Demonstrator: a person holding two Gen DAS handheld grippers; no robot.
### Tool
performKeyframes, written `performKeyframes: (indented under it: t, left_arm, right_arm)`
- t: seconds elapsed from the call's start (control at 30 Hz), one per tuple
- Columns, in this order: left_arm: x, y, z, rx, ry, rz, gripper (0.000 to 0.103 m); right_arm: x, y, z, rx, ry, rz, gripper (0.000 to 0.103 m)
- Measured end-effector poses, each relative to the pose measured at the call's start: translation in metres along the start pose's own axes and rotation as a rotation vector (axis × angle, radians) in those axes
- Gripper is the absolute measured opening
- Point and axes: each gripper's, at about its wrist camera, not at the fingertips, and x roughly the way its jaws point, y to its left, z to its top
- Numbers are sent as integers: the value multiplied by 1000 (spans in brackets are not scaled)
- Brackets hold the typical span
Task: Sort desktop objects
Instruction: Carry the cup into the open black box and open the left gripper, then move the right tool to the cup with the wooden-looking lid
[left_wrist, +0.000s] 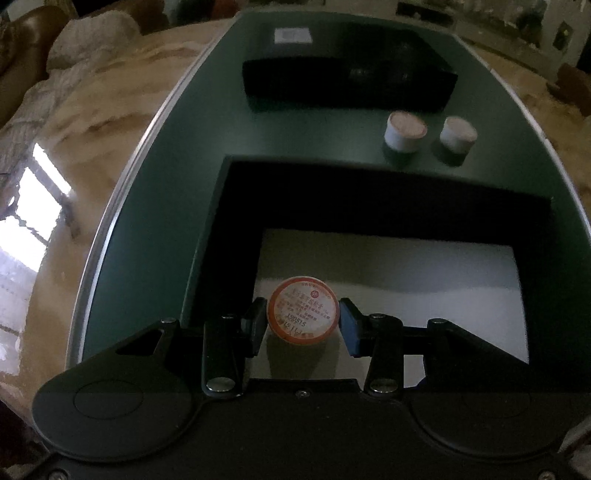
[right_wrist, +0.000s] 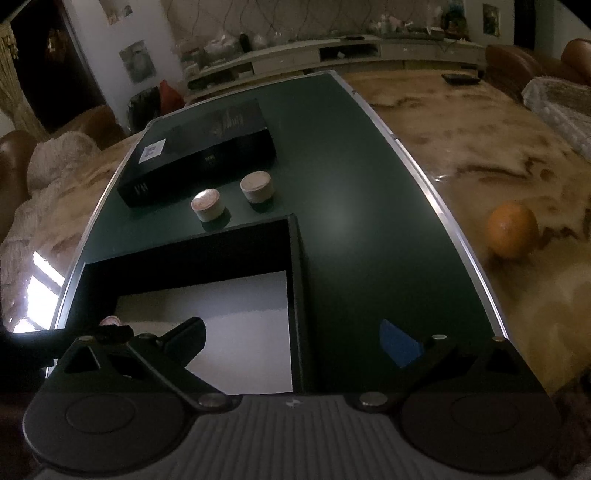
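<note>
My left gripper (left_wrist: 303, 325) is inside an open black box (left_wrist: 369, 192) with a white floor. Its fingers sit either side of a small round jar with an orange-rimmed label (left_wrist: 302, 312), with a slight gap on the right side. Two more small white jars (left_wrist: 404, 131) (left_wrist: 457, 134) stand on the green mat beyond the box, and show in the right wrist view (right_wrist: 208, 204) (right_wrist: 257, 187). My right gripper (right_wrist: 291, 343) is open and empty over the box's right wall (right_wrist: 297, 280).
A closed black box lid (left_wrist: 347, 85) (right_wrist: 199, 155) lies at the far end of the green mat (right_wrist: 351, 206). An orange (right_wrist: 511, 229) sits on the marble table to the right. Sofas and cushions surround the table.
</note>
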Motion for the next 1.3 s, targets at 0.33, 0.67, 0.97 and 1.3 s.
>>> performKeyframes:
  t: [0.33,0.67,0.97,1.3]
  left_arm:
    - [2,-2,-7,8,-2,27,41]
    - [-13,-7,-15,-20,-22,50,75]
    - [-62,-11,-47,-137,-161,52,96]
    - [-59,-15,-63,-137,-218,88,103]
  right_arm:
    - [5,2,-2,-7,10,7,103]
    - [3,8,3,-43,-3,-4,103]
    - [3,17,43,-102,-84,-23,103]
    - [88,21,111,-158,10,-43,81]
